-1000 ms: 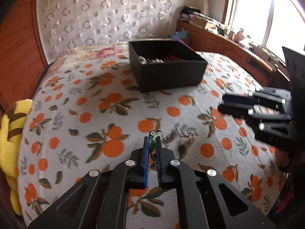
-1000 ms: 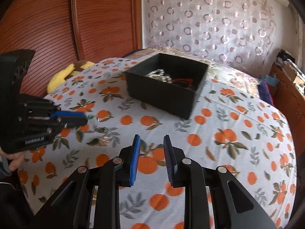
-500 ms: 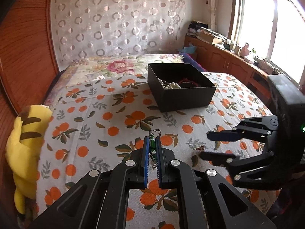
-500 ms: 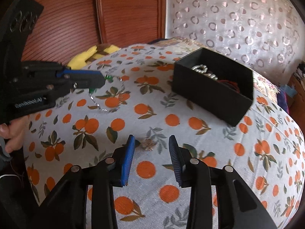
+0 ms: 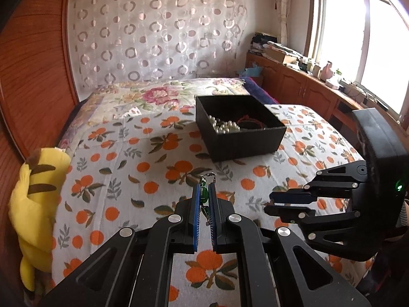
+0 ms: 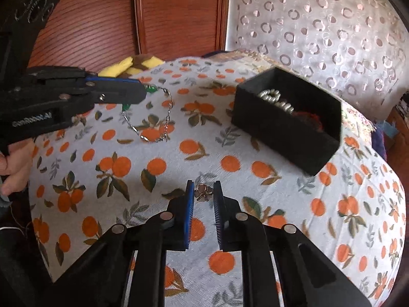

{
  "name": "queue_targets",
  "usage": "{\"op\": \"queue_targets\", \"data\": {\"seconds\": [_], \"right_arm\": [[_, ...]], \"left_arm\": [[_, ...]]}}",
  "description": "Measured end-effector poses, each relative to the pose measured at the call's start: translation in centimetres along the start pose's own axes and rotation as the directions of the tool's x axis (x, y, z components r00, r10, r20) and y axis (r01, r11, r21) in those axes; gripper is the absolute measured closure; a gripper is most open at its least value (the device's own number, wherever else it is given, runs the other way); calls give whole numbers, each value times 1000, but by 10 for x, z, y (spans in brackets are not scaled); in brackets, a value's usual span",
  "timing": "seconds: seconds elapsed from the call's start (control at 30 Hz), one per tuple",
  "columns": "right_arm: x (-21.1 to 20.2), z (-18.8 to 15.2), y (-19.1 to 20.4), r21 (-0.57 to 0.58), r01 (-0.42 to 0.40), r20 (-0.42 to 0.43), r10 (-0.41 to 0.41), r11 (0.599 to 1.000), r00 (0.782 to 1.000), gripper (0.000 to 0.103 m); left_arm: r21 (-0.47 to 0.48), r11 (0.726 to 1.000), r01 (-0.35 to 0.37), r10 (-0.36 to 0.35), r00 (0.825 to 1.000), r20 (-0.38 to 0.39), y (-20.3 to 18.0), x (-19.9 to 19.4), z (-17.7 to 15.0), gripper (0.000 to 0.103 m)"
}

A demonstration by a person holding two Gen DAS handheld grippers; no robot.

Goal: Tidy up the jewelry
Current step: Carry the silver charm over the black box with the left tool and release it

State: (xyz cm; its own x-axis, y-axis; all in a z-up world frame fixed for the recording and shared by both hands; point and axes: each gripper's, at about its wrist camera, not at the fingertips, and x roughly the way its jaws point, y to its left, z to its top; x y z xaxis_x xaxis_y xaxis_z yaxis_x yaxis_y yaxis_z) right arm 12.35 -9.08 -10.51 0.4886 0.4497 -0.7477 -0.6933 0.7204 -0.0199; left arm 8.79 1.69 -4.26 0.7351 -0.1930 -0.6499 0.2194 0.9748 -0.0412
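My left gripper (image 5: 203, 199) is pinched on the green-beaded chain bracelet (image 6: 153, 117), which dangles clear above the bedspread (image 6: 230, 163), short of the black box (image 6: 286, 117). My right gripper (image 6: 203, 199) is spread, its tips either side of a small flower-shaped piece (image 6: 203, 193) lying nearer me than the box; it may be a brooch or an earring. I judge two steps in hand: carry the bracelet over the box's rim, and close on the flower piece.
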Motion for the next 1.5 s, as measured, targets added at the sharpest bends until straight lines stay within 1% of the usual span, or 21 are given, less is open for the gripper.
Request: {"op": "queue_targets", "data": {"seconds": [0.2,0.33,0.47,0.63,0.87,1.1,1.33,1.37,1.43,1.5], "right_arm": [[-27,11,-18,24,45,59,-46,999,997,86],[-41,22,-38,49,90,95,-94,995,991,86],[-47,33,-58,75,132,116,-140,988,983,86],[-45,45,-83,121,159,126,-174,980,977,86],[-30,54,-112,186,168,117,-191,968,975,86],[-17,58,-120,208,159,105,-184,965,977,86],[-11,64,-131,246,123,110,-154,961,982,86],[-11,65,-131,246,123,111,-154,961,982,84],[-12,65,-132,247,126,114,-158,961,981,65],[-14,65,-134,250,117,124,-152,961,981,65]], "left_arm": [[10,1000,0,-1,999,36,-5,-3,20,97],[21,1000,-2,1,999,55,-10,-2,34,97],[34,999,-6,3,998,70,-15,1,48,97],[45,999,-10,7,997,80,-19,6,62,97],[57,998,-17,12,997,78,-25,19,75,97],[66,998,-20,15,997,71,-29,30,86,97],[78,997,-25,19,997,71,-35,44,98,97],[79,997,-26,20,997,71,-36,46,100,97],[79,996,-27,21,997,70,-38,51,103,97],[78,997,-22,17,998,64,-39,56,105,97]]}}
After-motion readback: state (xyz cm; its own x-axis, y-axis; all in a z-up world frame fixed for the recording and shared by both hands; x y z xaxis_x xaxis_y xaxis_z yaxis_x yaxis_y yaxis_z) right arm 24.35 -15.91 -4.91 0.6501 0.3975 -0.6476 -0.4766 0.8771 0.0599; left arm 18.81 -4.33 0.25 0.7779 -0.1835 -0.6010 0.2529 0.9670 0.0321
